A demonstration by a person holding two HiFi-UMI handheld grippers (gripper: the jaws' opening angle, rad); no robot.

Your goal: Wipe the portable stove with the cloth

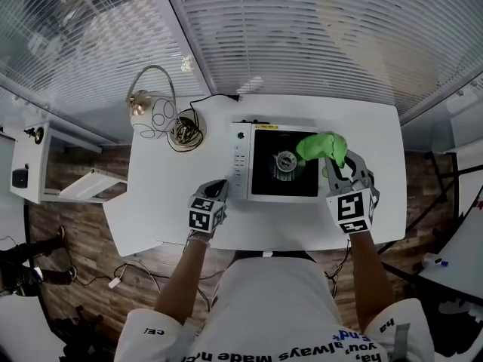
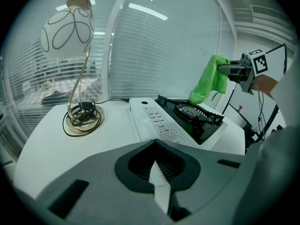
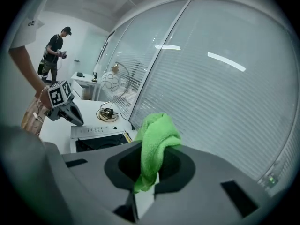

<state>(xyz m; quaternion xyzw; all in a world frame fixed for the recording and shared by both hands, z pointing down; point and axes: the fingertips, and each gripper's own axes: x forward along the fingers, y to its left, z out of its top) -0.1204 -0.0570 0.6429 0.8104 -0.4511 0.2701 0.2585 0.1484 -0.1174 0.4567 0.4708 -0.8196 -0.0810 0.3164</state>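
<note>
The portable stove (image 1: 283, 167) is a white box with a black top and a round burner, standing at the middle of the white table (image 1: 166, 202). My right gripper (image 1: 337, 166) is shut on the green cloth (image 1: 324, 146), which hangs in the air above the stove's right side. In the right gripper view the cloth (image 3: 154, 139) bunches up out of the jaws. My left gripper (image 1: 217, 190) is shut with nothing in it, just left of the stove's control strip. The left gripper view shows the stove (image 2: 183, 118) ahead and the cloth (image 2: 209, 78) held high at right.
A table lamp (image 1: 151, 100) with a coiled cord (image 1: 185, 130) stands at the table's back left; its globe shade (image 2: 65, 32) shows in the left gripper view. A black cable (image 1: 219, 96) runs to the stove's back. Blinds close off the far side. A person (image 3: 54, 53) stands far off.
</note>
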